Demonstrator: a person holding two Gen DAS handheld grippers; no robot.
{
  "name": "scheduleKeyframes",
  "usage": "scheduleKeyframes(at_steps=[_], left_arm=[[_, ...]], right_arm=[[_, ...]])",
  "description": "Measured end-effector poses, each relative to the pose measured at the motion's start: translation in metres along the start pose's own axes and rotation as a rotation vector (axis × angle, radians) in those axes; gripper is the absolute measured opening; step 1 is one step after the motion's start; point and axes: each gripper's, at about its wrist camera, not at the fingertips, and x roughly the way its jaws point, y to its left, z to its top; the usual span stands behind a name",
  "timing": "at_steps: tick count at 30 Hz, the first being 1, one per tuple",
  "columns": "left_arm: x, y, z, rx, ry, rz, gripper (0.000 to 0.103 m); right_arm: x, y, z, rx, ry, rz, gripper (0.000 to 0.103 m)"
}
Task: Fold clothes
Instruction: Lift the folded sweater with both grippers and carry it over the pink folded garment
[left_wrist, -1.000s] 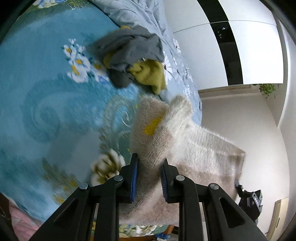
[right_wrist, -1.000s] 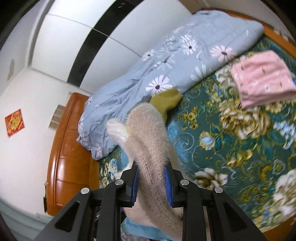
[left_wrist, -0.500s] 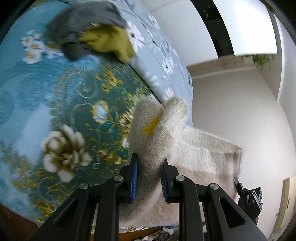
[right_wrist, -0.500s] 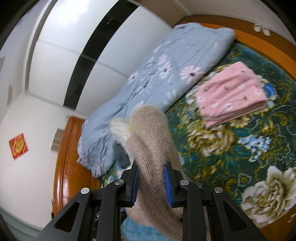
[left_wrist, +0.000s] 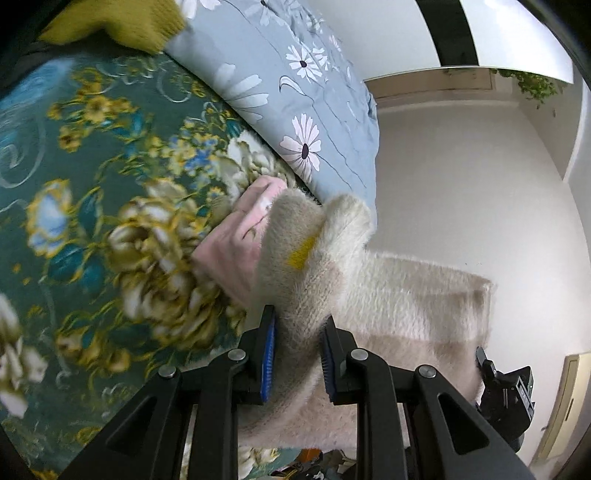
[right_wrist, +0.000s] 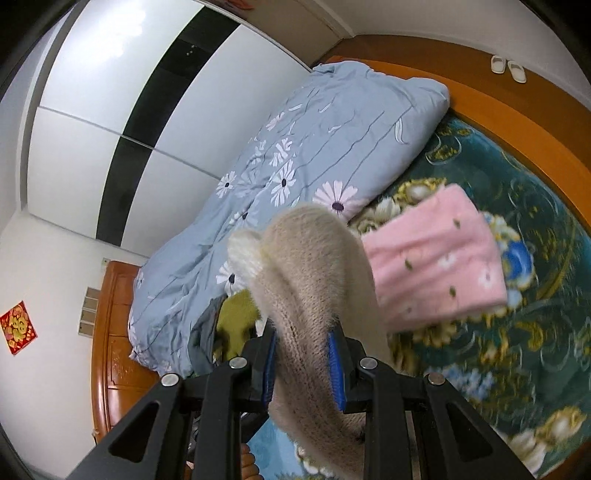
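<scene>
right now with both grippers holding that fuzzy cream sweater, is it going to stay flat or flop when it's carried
Probably flop: the cream sweater bends over the left gripper and curls over the right gripper. Its fuzzy knit looks grippy, so slipping seems unlikely. It hangs loosely between them, suggesting it is fairly light.

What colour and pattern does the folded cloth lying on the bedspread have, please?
The folded cloth is pink with small white flowers; right wrist view.
</scene>
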Motion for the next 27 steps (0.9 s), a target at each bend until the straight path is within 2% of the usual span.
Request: scheduleKeyframes(at_steps=[4,12,17,22,27], left_arm=[[0.026,-0.015,0.035,0.022,0.003,0.023,0.022],[0.104,-0.048,0.093,0.097,0.049,0.081,0.022],[0.149,-0.039,0.106,0.108,0.084,0.160,0.022],[0.156,-0.006,0.117,0.046,0.066,0.174,0.022],[0.163,0.010,0.116,0.060,0.052,0.200,0.024]], right_arm=[[0.024,-0.024,0.043,0.023,0.002,0.007,0.026],[0.053,-0.102,0.097,0.133,-0.012,-0.036,0.026],[0.076,-0.163,0.102,0.229,0.009,-0.121,0.026],[0.095,-0.219,0.097,0.312,0.023,-0.188,0.026],[0.119,-0.245,0.094,0.358,0.032,-0.222,0.026]])
